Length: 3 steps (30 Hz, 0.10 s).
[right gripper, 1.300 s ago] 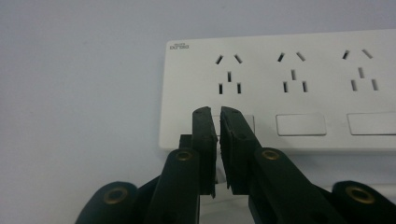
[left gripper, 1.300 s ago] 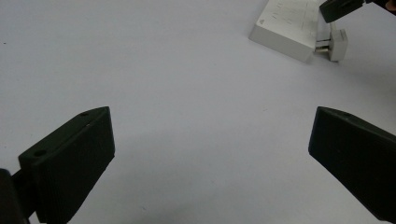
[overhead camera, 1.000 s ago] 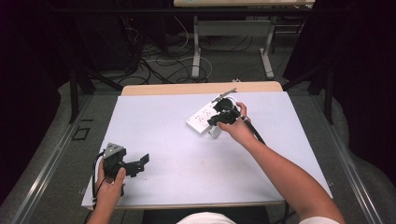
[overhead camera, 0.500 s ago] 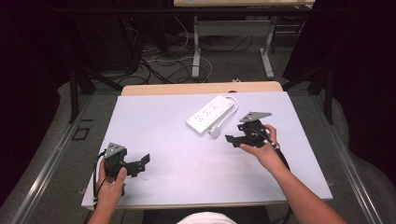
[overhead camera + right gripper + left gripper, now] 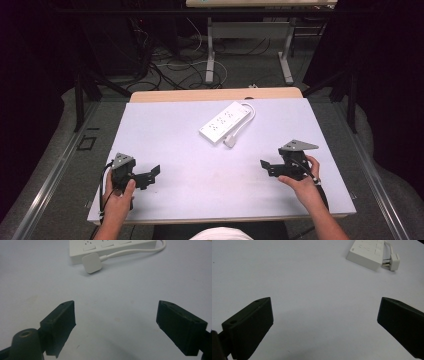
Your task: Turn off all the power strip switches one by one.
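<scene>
The white power strip (image 5: 225,121) lay on the far middle part of the table (image 5: 165,125), flat, with its socket face up. Its long axis ran on a diagonal, from the near-left end to the far-right end. Its cord (image 5: 248,114) left the far-right end, curved back along the near-right side, and finished in the white plug (image 5: 230,141), which lay on the table just beside the near-left end of the strip.

My right gripper (image 5: 267,167) was at the near right of the table, well apart from the strip, and it pointed to the left. Its jaws had just been opening and stood spread wide with nothing between them. In the right gripper view the plug (image 5: 92,262) lay straight ahead and a little to the left of the gap, with the strip (image 5: 110,247) behind it.

My left gripper (image 5: 154,172) rested at the near left, its jaws also spread and empty. In the left gripper view the strip (image 5: 365,252) was far off at the upper right.

I judged that the right gripper was somewhat nearer to the plug than the left one. To reach the plug, I would go forward and to the left, toward the near-left end of the strip.
</scene>
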{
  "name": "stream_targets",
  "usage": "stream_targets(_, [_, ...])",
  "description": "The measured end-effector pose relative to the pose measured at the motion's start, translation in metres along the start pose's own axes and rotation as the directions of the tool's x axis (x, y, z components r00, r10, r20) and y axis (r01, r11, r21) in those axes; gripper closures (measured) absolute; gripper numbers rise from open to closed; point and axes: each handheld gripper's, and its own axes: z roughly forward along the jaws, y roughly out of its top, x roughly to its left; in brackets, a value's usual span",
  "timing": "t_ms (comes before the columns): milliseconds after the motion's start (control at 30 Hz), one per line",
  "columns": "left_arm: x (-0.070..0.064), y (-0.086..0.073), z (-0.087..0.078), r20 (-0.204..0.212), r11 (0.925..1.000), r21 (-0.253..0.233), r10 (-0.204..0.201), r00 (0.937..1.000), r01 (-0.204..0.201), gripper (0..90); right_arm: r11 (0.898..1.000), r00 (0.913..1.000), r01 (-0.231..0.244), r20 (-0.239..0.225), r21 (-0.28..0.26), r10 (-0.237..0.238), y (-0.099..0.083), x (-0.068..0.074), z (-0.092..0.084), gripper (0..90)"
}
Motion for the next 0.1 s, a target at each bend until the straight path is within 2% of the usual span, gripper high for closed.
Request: stream_targets(100, [-0.0001, 0.0002, -0.0002, -0.002, 1.0000, 0.000, 0.001, 1.0000, -0.001, 0.2, 1.000, 0.9998, -0.016, 0.011, -0.009, 0.016, -0.0028, -0.0053, -0.0028, 12.5])
